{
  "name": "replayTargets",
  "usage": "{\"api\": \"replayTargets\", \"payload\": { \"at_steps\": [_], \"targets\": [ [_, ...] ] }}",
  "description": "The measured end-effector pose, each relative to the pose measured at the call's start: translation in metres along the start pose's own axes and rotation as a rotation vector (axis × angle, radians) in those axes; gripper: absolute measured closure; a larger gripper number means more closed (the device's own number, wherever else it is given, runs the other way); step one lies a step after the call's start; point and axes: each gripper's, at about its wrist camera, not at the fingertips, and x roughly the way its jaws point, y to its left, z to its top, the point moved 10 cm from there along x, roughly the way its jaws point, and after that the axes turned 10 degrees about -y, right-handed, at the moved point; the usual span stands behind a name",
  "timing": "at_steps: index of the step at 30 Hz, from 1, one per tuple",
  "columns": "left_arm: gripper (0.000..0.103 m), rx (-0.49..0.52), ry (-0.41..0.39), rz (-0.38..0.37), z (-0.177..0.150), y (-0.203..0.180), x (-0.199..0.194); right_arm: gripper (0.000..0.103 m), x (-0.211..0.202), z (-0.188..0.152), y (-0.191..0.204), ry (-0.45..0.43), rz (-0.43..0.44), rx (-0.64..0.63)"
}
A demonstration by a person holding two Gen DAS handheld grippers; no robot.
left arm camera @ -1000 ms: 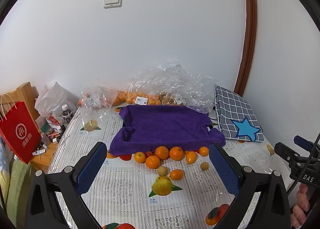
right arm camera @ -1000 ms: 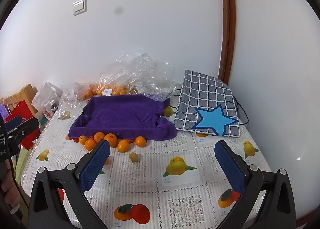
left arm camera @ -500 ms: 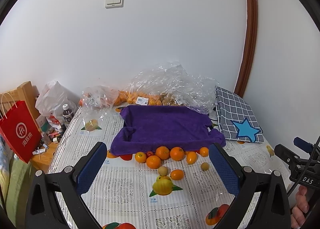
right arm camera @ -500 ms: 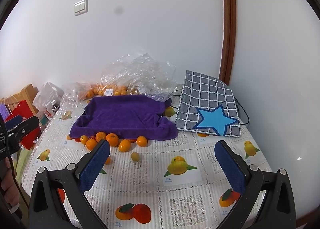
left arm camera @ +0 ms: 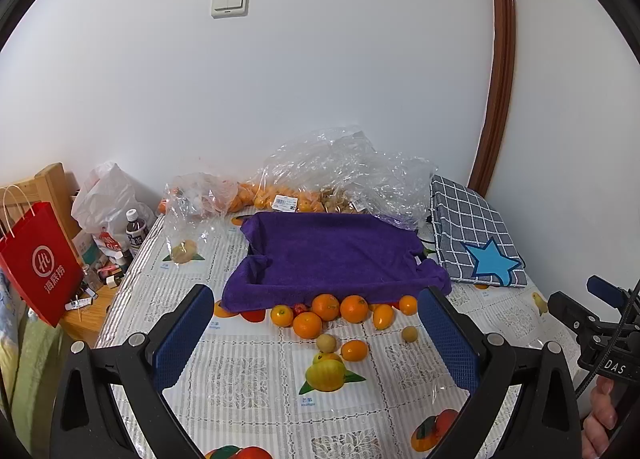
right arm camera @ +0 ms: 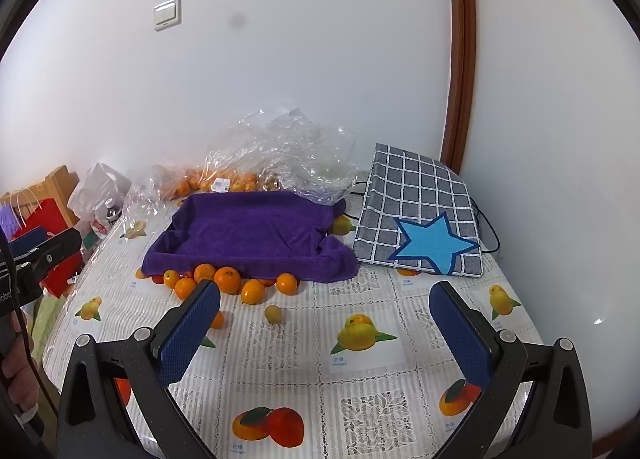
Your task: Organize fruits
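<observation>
Hovering above the surface [left arm camera: 248, 383], both tools released and empty: left tool [left arm camera: 316, 343] with blue pads spread wide, right tool [right arm camera: 324, 333] likewise, nothing between the fingers of either.

Nearest to the left tool: loose fruit [left arm camera: 320, 319] scattered dead ahead, inside the span of its open fingers. Closest pieces: a small orange one [left arm camera: 354, 350] and a pale round one [left arm camera: 326, 342], touching or nearly so. Just beyond: a second pale one [left arm camera: 409, 334] off to the right, then a row of oranges [left arm camera: 325, 307] pressed against the front edge of the purple towel [left arm camera: 332, 255]. One elongated orange piece [left arm camera: 382, 316] in that row, long axis tilted, upper end leaning right.

From the right tool: same fruit ahead but offset left, around and beyond its left finger; only the pale one [right arm camera: 273, 313] near the midline.

Judged: left tool nearer and better lined up; straight forward-and-down reach sufficient. Round pieces liable to roll on closing.

Purple towel draped over what appears to be a tray, hollow in the middle, no fruit seen inside. Sorting judged not yet begun.

Further back: clear bags [left arm camera: 336, 175] holding more oranges against the wall. Right of the towel: checked cloth with a blue star [left arm camera: 472, 235], well apart from the fruit.
</observation>
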Motion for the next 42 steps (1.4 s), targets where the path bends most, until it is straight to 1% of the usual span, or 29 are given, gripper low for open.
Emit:
{"api": "replayTargets", "payload": {
  "at_steps": [42],
  "targets": [
    [0.0,-0.002,-0.006,0.002,0.0003,0.0004,-0.0015,0.0,-0.0087,0.0059,0.006,-0.033,0.013,-0.017]
  ]
}}
